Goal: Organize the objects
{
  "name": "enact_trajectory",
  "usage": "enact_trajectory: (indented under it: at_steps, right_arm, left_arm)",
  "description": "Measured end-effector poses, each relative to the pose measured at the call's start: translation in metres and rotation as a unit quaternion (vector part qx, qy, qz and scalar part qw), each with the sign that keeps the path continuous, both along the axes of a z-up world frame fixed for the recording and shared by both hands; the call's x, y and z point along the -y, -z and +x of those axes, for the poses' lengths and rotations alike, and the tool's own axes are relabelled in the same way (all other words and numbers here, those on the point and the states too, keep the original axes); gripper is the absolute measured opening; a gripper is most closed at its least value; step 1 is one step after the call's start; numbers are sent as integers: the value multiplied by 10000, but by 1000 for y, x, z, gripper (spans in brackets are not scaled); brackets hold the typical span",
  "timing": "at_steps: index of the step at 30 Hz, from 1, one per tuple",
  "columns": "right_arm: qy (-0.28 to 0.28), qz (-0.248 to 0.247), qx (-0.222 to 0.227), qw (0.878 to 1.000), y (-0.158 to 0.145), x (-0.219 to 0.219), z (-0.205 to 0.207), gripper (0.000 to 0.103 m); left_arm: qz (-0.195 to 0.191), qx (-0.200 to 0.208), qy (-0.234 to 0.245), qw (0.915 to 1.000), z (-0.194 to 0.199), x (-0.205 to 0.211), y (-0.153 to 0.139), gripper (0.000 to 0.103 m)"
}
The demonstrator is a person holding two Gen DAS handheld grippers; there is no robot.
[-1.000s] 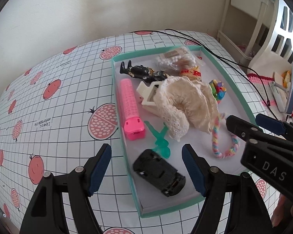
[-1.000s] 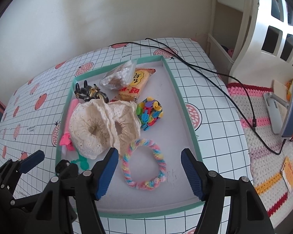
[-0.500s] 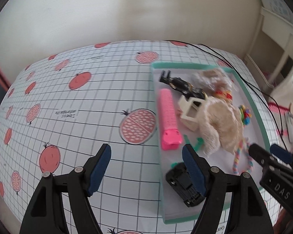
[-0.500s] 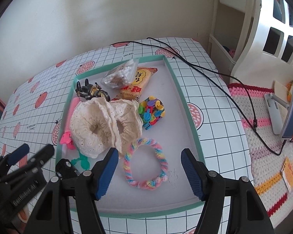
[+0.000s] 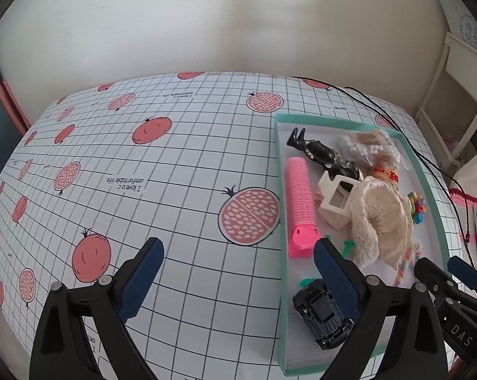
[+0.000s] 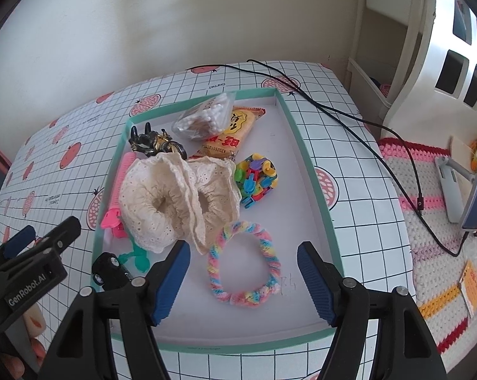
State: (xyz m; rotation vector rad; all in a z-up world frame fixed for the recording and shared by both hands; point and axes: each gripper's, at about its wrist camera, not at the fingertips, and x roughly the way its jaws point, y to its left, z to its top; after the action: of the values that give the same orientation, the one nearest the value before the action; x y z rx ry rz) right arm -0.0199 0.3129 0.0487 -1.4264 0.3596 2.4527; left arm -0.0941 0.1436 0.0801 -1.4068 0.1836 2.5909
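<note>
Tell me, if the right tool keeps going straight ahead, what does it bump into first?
Most likely the rainbow braided ring. It lies on the tray floor, straight ahead between the open fingers of the right tool. Nothing shows in between, though depth is hard to judge in this view.

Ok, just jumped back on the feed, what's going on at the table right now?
A person holds a gripper in each hand over a teal tray of small items. Both are open and empty. The right gripper hovers over the pastel braided hair tie at the tray's near end. The left gripper points at the patterned tablecloth beside the tray, with the black toy car near its right finger. Nothing is outside the tray yet.
</note>
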Motion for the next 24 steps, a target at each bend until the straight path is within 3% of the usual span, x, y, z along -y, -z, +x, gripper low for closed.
enact_trajectory:
  at_steps: [3,11,24]
  right_arm:
    - [-11,-24,-12,10000,0,-1,0,87]
    - [18,-37,-86,10000,-1,-2,2,103]
    - [-31,108,-211,9997,-6,3,5,103]
  left_arm:
    - [-7,-24,-65,10000,-2,3,0,96]
    - [-42,-151,-175,9997,-4,9,-2,103]
    - [242,-404,-93,9988,-2,22,-12,103]
